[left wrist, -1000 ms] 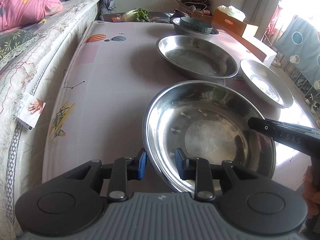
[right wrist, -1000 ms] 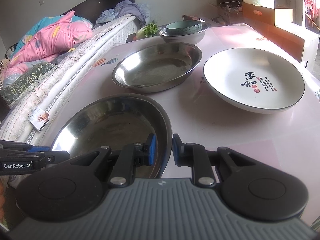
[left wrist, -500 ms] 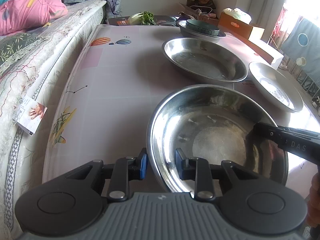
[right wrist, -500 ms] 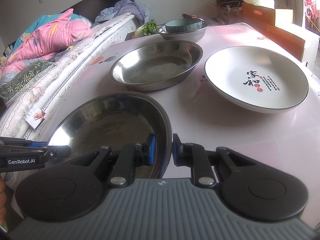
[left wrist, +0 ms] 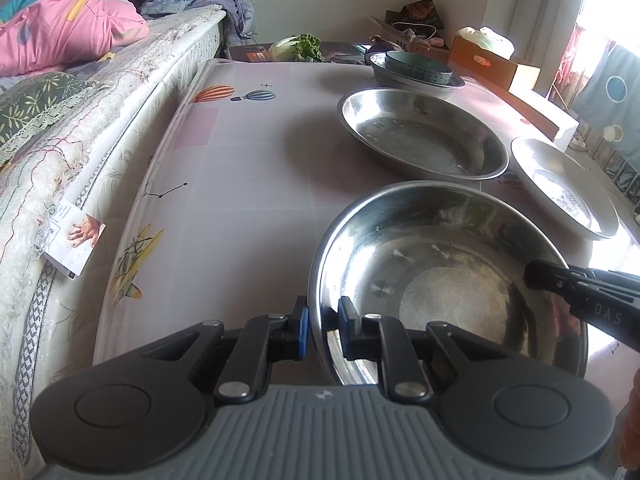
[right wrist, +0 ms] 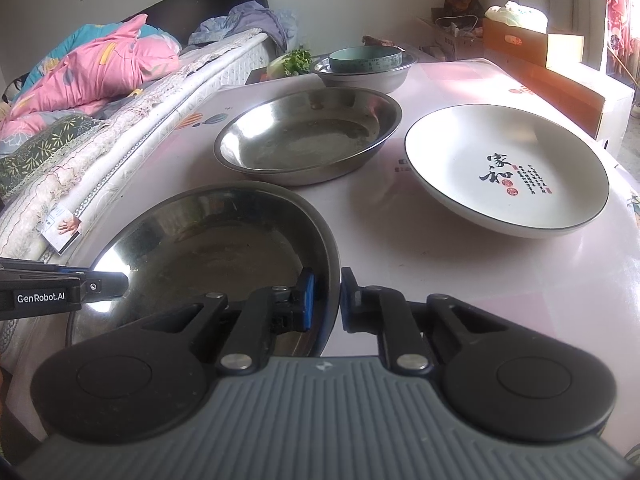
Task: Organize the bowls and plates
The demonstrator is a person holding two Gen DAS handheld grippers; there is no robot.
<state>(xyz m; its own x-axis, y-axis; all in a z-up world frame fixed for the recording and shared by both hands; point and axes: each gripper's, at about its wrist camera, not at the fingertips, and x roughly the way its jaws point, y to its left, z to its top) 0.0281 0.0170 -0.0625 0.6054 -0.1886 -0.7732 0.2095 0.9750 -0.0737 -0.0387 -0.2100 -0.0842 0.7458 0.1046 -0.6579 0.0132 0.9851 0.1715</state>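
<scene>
A near steel plate (left wrist: 448, 280) is held by both grippers. My left gripper (left wrist: 322, 330) is shut on its left rim, and my right gripper (right wrist: 326, 298) is shut on its right rim (right wrist: 332, 248). Behind it on the pink table lies a second steel plate (left wrist: 420, 136) (right wrist: 308, 136). A white ceramic plate with Chinese characters (right wrist: 508, 168) (left wrist: 560, 184) lies to the right. At the far end a teal bowl (right wrist: 364, 58) sits inside a steel bowl (right wrist: 360, 78).
A mattress with bedding (left wrist: 60, 128) runs along the table's left edge. Cardboard boxes (right wrist: 552, 68) stand along the right side. A leafy vegetable (left wrist: 296, 48) lies behind the table's far end.
The near steel plate, held by both grippers, has been lifted and carried a little forward towards the second steel plate.
</scene>
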